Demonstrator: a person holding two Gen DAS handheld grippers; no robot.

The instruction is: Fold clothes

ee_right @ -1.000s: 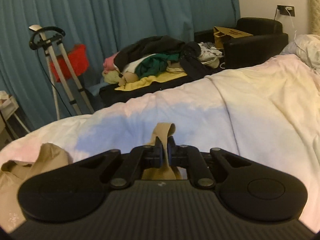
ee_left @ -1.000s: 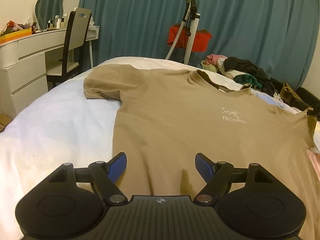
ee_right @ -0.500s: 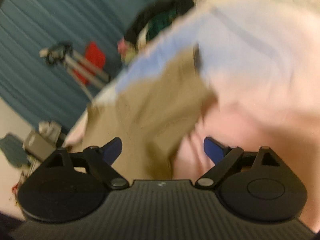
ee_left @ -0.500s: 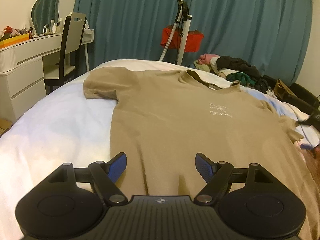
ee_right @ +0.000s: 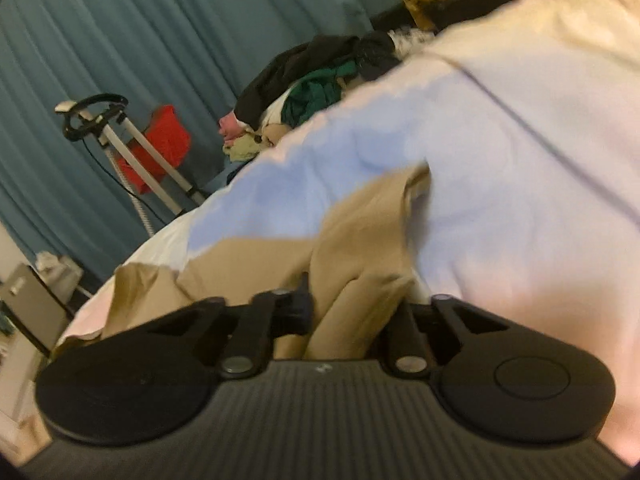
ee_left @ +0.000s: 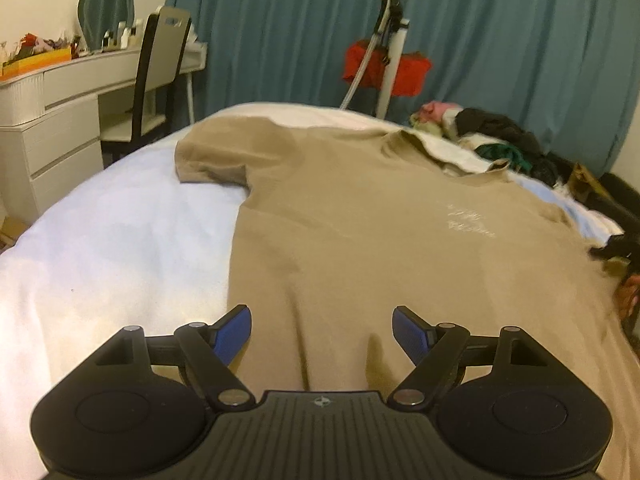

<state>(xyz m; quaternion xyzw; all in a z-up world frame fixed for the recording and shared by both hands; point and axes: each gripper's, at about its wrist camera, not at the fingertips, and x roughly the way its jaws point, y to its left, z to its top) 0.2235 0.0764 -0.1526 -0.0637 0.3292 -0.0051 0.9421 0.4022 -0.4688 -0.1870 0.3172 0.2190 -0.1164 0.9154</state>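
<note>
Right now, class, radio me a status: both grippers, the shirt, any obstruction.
Left gripper open, over tan T-shirt hem. Right gripper part-open, bunched sleeve between its jaws, grip unclear. Nothing lying on the shirt.

teal curtain (ee_left: 500,40), white dresser (ee_left: 52,120), chair (ee_left: 160,76)

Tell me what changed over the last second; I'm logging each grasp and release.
The right gripper, shut on a tan fold a second ago, let go, swung aside, and now brackets the bunched sleeve of the tan T-shirt; whether it grips is unclear. The left gripper stayed open above the hem, and the shirt stayed spread on the bed.
</note>
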